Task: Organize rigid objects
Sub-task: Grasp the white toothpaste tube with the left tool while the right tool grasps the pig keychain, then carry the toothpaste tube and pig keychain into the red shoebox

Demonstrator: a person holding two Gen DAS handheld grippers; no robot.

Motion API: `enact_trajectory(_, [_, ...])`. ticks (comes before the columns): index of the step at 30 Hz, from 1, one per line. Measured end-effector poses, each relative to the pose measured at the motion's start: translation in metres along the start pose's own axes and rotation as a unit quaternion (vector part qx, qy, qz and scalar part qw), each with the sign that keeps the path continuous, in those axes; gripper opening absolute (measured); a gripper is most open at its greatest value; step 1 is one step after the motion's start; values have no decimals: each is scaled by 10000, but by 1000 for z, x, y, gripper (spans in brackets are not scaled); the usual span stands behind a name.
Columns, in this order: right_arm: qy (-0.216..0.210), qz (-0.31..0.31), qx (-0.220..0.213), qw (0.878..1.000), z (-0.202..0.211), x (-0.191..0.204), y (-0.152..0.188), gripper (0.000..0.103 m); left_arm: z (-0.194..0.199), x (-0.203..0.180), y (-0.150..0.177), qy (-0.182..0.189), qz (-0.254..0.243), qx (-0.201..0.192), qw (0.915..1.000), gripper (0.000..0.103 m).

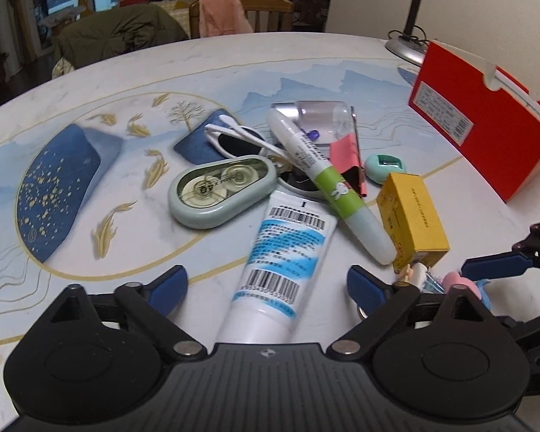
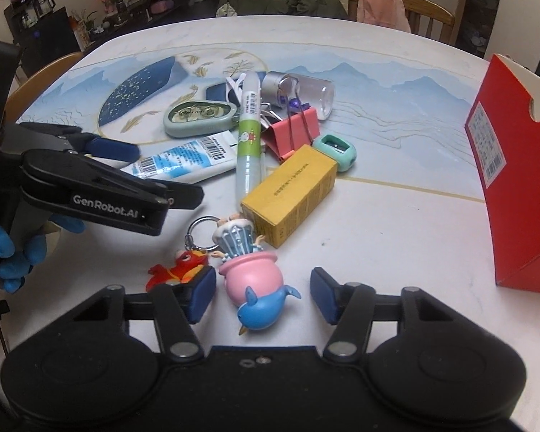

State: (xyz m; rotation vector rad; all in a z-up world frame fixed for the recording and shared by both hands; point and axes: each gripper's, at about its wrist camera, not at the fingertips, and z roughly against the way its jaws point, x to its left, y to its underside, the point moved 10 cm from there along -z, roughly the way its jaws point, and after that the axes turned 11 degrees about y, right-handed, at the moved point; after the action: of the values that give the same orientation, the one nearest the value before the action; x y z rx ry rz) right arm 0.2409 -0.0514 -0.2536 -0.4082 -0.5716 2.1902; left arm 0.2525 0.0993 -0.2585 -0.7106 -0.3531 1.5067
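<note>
Two handheld grippers hover over a white table printed with blue mountains and gold fish. Left gripper, jaws spread wide: a white squeeze tube with blue label and barcodes lies between its blue pads, cap end toward the gripper, touching neither pad. Just ahead and left of the jaws rests a pale green oval correction-tape case; ahead, a white-and-green marker pen crosses the tube's far end; ahead and right lies a yellow cardboard box. Beyond these sit a clear plastic bottle with silver cap, a pink binder clip and a small teal sharpener. An upright red carton stands far right. Right gripper, jaws likewise spread: a pink-and-blue figurine keychain lies between its pads, the metal ring pointing away. A red fish charm sits against the left pad; whether they touch cannot be told
</note>
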Motion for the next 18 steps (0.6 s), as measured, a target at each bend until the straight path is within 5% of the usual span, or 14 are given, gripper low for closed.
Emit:
enact_trajectory(10, [42, 227, 4, 9997, -2, 7, 1, 45, 2, -13, -2, -69, -417, -54, 9991, 48])
enact_trajectory(18, [-52, 61, 67, 9999, 4, 4, 5, 40, 6, -16, 1, 5, -290, -17, 9996, 39])
